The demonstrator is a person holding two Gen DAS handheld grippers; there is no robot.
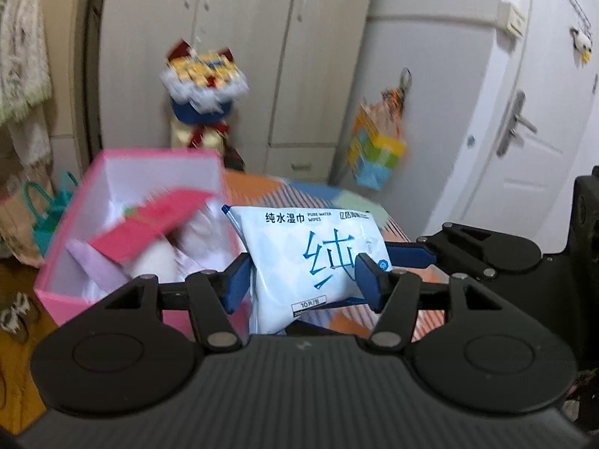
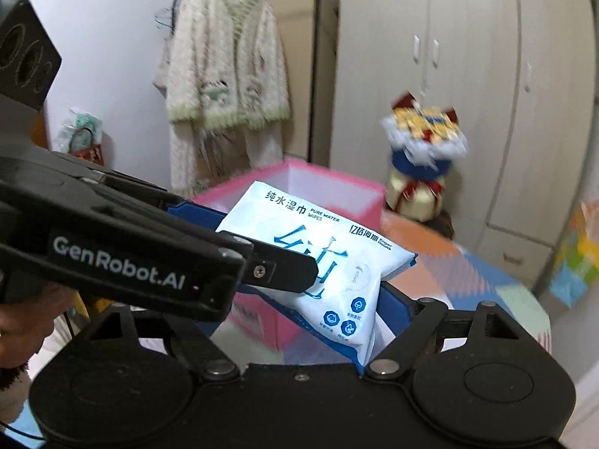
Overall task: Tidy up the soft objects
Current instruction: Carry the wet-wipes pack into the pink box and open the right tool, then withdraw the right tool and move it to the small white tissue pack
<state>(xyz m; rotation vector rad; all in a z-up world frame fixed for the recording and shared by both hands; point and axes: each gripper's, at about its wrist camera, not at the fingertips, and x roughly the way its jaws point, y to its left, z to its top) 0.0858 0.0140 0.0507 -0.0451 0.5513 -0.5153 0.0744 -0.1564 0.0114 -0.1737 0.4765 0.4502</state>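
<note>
A white and blue pack of wet wipes (image 1: 299, 258) is held in the air by both grippers. My left gripper (image 1: 303, 280) is shut on the pack's lower half, a blue finger on each side. In the right wrist view the same pack (image 2: 329, 273) lies between my right gripper's (image 2: 299, 299) blue fingers, and the left gripper's black arm crosses over it from the left. A pink box (image 1: 112, 194) stands just beyond and left of the pack. It holds a red packet (image 1: 149, 228) and pale soft packs (image 1: 161, 262).
The box stands on a checked, colourful tabletop (image 1: 310, 194). A bouquet (image 1: 204, 86) stands behind the table before white wardrobes. A colourful bag (image 1: 374, 149) hangs at right near a door (image 1: 524, 123). A knitted cardigan (image 2: 224, 75) hangs at left.
</note>
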